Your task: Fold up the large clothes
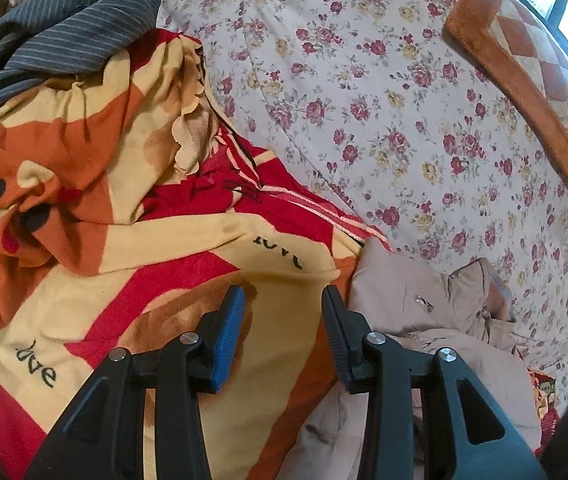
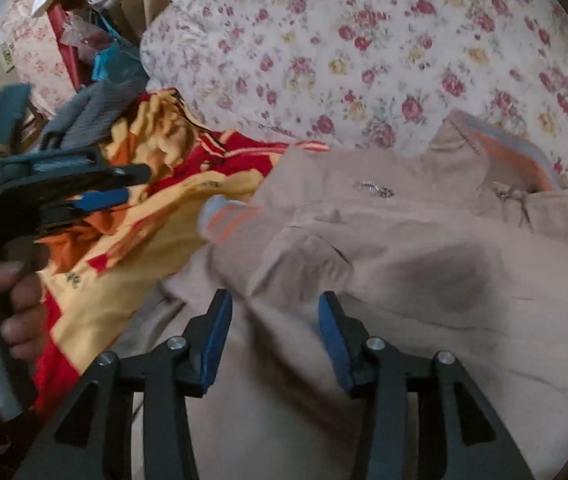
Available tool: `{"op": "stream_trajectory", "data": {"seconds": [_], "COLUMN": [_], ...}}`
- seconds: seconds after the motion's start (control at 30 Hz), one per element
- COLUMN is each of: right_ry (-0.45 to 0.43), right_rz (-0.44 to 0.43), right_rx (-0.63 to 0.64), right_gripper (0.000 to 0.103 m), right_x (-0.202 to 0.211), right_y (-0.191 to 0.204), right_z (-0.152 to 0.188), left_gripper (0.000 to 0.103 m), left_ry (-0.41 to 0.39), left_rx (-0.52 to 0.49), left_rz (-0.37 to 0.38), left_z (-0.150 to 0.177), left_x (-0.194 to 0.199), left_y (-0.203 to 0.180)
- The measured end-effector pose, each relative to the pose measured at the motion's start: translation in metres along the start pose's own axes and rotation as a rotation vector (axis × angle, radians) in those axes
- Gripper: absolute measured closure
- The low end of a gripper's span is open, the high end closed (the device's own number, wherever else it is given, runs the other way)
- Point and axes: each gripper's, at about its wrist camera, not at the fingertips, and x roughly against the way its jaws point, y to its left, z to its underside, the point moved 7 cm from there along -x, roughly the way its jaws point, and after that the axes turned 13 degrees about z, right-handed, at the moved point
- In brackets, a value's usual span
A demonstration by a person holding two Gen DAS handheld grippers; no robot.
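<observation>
Beige jacket seen crumpled on bed, right of patterned blanket; no fold made. Left gripper and right gripper jaws parted, nothing held.

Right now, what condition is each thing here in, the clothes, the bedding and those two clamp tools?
Beige garment: crumpled, unfolded, dark stain.
Red and yellow blanket: bunched in a heap.
Grey striped garment: crumpled atop the heap.
Floral bedsheet: spread out.
Orange checked mat: lying flat.
Left gripper: open, empty.
Right gripper: open, empty.
</observation>
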Motion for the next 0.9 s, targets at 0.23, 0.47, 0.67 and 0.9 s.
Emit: {"op": "stream_trajectory", "data": {"seconds": [0.23, 0.47, 0.67, 0.9], "right_ry": [-0.171, 0.068, 0.033, -0.092], "right_rz": [0.065, 0.156, 0.159, 0.314], "right_rx": [-0.148, 0.038, -0.026, -0.138], "right_gripper": [0.049, 0.063, 0.064, 0.064], "right_x": [0.035, -0.044, -0.014, 0.084], "right_y": [-0.037, -0.017, -0.043, -0.135], "right_z": [-0.026, 0.005, -0.005, -0.006], "left_gripper": [0.069, 0.069, 0.069, 0.069], "left_ry": [0.015, 0.036, 0.043, 0.040], "left_rx": [-0.005, -0.039, -0.041, -0.091], "left_rz": [0.009, 0.010, 0.003, 0.017], "left_z": [0.005, 0.010, 0.012, 0.021], "left_x": [-0.004, -0.011, -0.014, -0.016], "left_y": [-0.004, -0.012, -0.012, -0.029]}}
